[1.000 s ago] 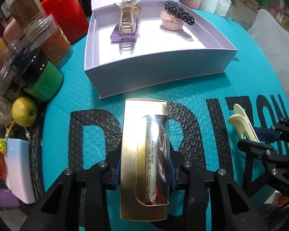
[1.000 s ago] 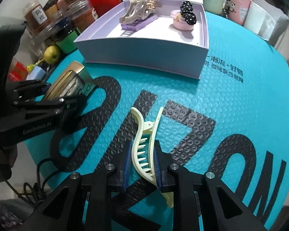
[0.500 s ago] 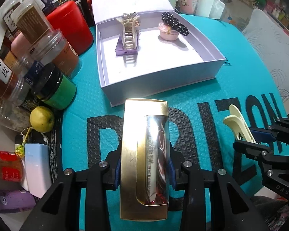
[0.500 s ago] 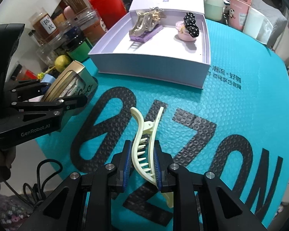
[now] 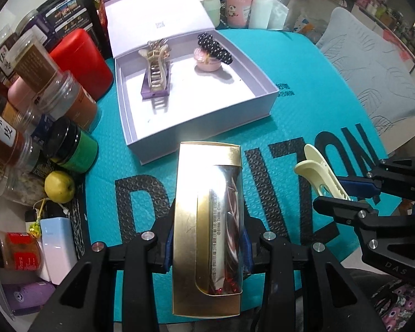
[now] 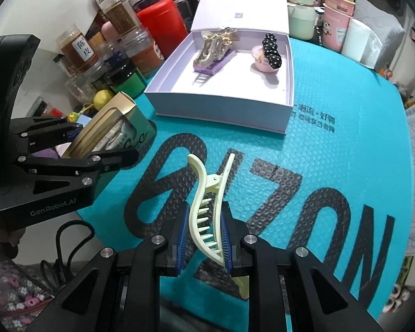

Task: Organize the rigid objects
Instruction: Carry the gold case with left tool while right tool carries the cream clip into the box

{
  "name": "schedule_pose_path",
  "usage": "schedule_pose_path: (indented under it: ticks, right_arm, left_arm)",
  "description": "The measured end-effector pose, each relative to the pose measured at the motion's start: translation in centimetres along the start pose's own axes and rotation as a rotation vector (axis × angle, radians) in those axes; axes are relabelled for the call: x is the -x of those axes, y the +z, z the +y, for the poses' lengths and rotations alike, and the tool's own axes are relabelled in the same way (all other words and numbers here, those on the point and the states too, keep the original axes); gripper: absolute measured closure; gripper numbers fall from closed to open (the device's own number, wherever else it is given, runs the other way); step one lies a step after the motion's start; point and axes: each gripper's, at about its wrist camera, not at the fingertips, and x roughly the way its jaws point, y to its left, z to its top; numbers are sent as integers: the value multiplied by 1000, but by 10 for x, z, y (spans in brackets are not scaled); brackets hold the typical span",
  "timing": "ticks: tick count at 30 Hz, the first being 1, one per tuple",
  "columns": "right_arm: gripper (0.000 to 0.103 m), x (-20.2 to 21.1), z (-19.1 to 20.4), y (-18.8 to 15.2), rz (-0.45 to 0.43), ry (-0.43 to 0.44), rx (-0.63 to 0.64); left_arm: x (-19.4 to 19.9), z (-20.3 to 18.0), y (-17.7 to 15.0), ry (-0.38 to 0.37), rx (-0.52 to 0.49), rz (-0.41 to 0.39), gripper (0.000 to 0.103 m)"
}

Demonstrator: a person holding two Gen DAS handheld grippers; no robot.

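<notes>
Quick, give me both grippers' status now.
Left gripper: shut on the gold box.
Right gripper: shut on the cream hair clip.

The open box point(image 5: 204, 127) is sitting on the mat point(image 5: 312, 63), its lid point(image 5: 152, 16) standing up behind it. Inside the box, a claw clip point(image 5: 156, 67) is lying on a small flat case point(image 5: 155, 92) toward the left, and a round pot point(image 5: 207, 62) with a beaded clip point(image 5: 214, 48) on it is lying toward the right. Jars point(image 5: 55, 88) and a canister point(image 5: 80, 63) are crowding left of the box; cups point(image 5: 239, 2) are standing behind it to the right. In front of the box, the carton point(image 5: 207, 221) is hanging on the left and the long clip point(image 6: 210, 215) on the right, both above the mat.
</notes>
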Motion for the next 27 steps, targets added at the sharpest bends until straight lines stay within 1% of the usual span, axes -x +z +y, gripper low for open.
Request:
schedule_pose_path:
  ticks: [3, 4, 9, 15, 19, 21, 27]
  right_arm:
    - [82, 6, 0, 2, -15, 27, -17]
    - [82, 8, 1, 2, -19, 23, -15]
    - [82, 16, 5, 5, -43, 11, -2]
    - [82, 21, 6, 18, -71, 13, 5]
    - [82, 25, 7, 29, -96, 11, 8]
    - [82, 27, 6, 35, -108, 7, 8]
    - [82, 27, 2, 54, -133, 10, 4]
  left_arm:
    - [4, -3, 3, 0, -25, -7, 66]
    - [5, -4, 5, 6, -29, -10, 66]
    - [10, -6, 9, -19, -19, -14, 66]
    - [16, -10, 21, -53, -51, -26, 66]
    - [18, -8, 31, -44, -55, -43, 67]
    - [18, -7, 36, -25, -65, -58, 66]
    - [19, 2, 50, -31, -66, -78, 66]
